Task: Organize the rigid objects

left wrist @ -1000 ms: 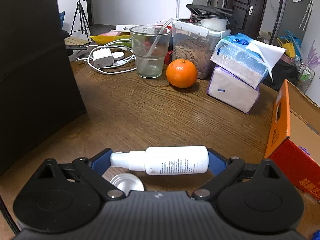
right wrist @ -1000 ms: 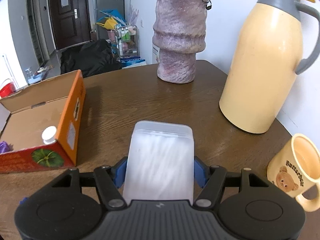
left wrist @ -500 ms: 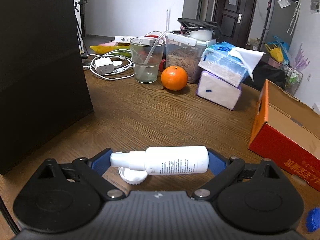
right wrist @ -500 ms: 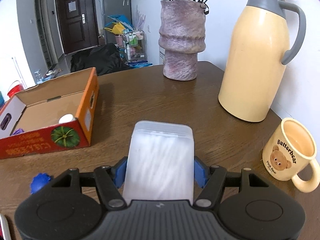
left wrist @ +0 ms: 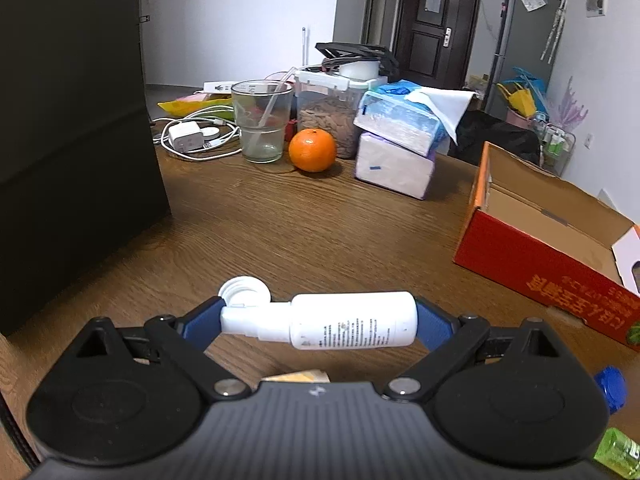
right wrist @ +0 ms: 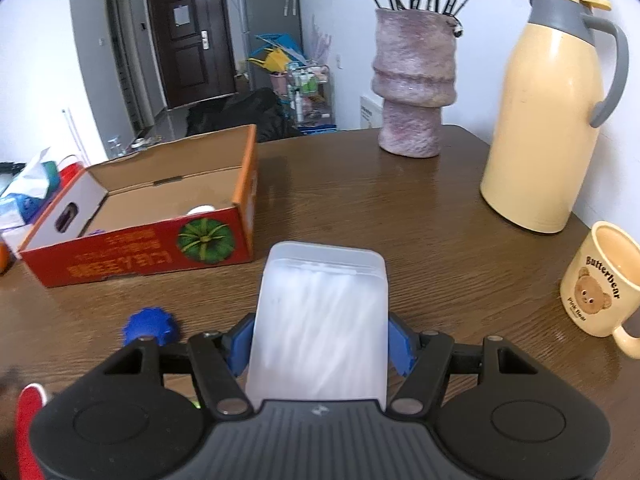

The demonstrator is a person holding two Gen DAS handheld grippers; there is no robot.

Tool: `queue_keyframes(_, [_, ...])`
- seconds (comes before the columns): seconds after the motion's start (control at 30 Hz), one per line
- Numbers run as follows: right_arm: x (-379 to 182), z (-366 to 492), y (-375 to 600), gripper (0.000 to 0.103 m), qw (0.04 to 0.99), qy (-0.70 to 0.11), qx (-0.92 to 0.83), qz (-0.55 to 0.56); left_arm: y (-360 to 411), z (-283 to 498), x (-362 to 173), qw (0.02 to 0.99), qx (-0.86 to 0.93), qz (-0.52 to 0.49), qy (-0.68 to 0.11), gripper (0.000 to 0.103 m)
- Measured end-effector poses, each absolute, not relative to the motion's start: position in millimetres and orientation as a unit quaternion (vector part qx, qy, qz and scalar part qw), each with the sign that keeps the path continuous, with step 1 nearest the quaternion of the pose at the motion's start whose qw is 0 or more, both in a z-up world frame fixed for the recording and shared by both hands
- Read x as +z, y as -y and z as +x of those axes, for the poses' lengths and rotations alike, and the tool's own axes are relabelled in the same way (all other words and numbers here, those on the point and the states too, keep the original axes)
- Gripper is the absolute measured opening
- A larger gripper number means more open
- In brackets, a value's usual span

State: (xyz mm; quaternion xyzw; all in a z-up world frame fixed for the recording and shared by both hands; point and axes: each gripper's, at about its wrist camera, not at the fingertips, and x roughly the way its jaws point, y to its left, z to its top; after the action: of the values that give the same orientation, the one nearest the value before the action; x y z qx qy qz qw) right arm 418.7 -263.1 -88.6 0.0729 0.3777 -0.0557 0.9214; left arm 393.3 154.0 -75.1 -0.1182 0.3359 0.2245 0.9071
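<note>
While the left gripper (left wrist: 320,322) clamps a light, stiff white plastic spray bottle (left wrist: 352,320) end to end, the right gripper (right wrist: 320,344) squeezes a frosted translucent plastic box (right wrist: 320,320) by its slippery sides, above the table.

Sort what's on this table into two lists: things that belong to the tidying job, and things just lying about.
Part of the job:
- white spray bottle, clamped in the left tool
- translucent plastic case, clamped in the right tool
- open cardboard box
- blue spiky ball

Lying about:
- orange
- glass
- tissue packs
- vase
- thermos jug
- bear mug
</note>
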Motion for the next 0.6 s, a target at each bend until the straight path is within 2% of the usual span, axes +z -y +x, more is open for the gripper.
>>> queue_keyframes(0.6, [-85, 403, 202, 0.065, 0.932, -0.355, 0.011, 0.078, -107, 385, -77, 0.919, 0.18, -0.086, -0.341, 0.098])
